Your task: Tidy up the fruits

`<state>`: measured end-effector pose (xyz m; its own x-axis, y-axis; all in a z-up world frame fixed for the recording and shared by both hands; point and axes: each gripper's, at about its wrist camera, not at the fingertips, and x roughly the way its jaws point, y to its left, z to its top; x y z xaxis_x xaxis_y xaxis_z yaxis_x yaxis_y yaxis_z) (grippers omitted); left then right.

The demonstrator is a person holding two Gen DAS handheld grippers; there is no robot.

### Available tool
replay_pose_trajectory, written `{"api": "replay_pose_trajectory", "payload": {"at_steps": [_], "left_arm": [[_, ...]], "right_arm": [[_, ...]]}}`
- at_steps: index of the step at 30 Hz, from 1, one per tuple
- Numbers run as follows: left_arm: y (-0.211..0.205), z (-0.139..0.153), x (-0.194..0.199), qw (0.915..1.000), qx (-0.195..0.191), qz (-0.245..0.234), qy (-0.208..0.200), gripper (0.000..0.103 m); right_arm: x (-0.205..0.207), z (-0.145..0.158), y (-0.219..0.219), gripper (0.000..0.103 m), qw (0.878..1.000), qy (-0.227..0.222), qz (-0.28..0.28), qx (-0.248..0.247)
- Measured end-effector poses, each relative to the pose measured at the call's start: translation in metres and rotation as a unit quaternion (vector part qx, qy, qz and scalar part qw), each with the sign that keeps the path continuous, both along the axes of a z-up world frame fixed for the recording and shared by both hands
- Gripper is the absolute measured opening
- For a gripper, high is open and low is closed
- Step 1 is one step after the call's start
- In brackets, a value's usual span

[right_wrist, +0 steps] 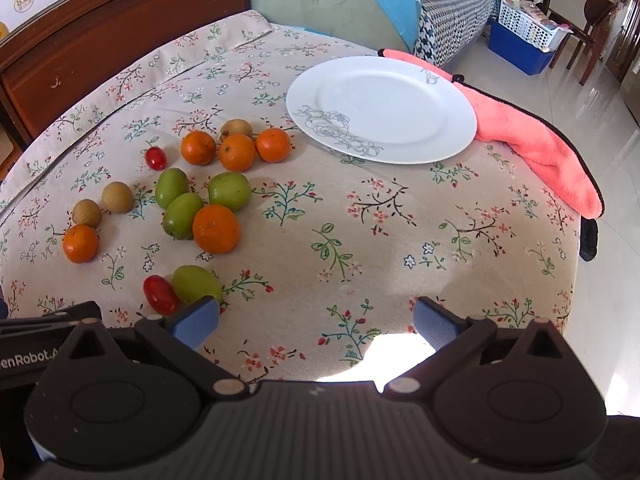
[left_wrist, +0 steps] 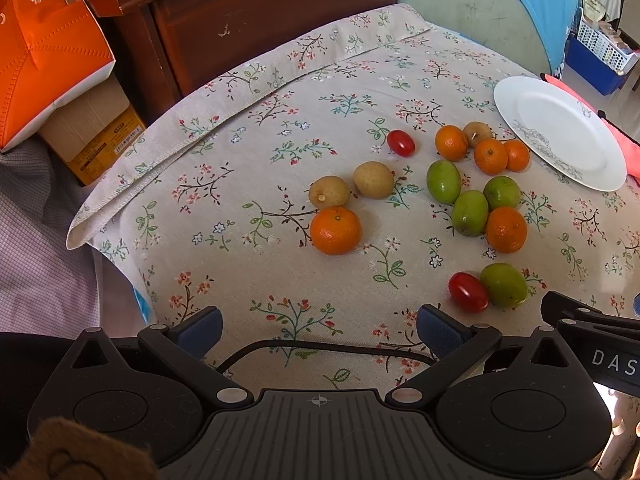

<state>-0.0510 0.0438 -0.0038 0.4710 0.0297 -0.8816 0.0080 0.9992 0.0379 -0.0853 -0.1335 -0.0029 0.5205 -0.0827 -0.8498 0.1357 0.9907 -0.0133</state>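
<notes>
Both claws hang spread and empty: the left gripper (left_wrist: 320, 328) and the right gripper (right_wrist: 316, 320) hover low at the table's near edge. In the right view the fruits cluster at nine to ten o'clock, with a cherry tomato (right_wrist: 161, 294) and a green fruit (right_wrist: 196, 283) nearest, touching each other; the white plate (right_wrist: 452, 136) sits bare at twelve. The tomato looks light, smooth and easily crushed, so I judge a gentle pinch across its short middle best; the tangerines (right_wrist: 216, 229) seem firmer. The floral tablecloth (right_wrist: 400, 232) is soft and wrinkled. A pink towel (right_wrist: 540, 148) lies at two o'clock
</notes>
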Motion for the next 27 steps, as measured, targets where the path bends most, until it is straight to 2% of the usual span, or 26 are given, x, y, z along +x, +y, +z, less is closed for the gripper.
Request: {"api": "replay_pose_trajectory", "payload": {"at_steps": [27], "left_arm": [[0.002, -0.0007, 0.0006, 1.0, 0.004, 0.0, -0.001, 0.103]], "right_arm": [[0.0004, -0.0006, 0.002, 0.102, 1.0, -0.002, 0.002, -0.005]]}}
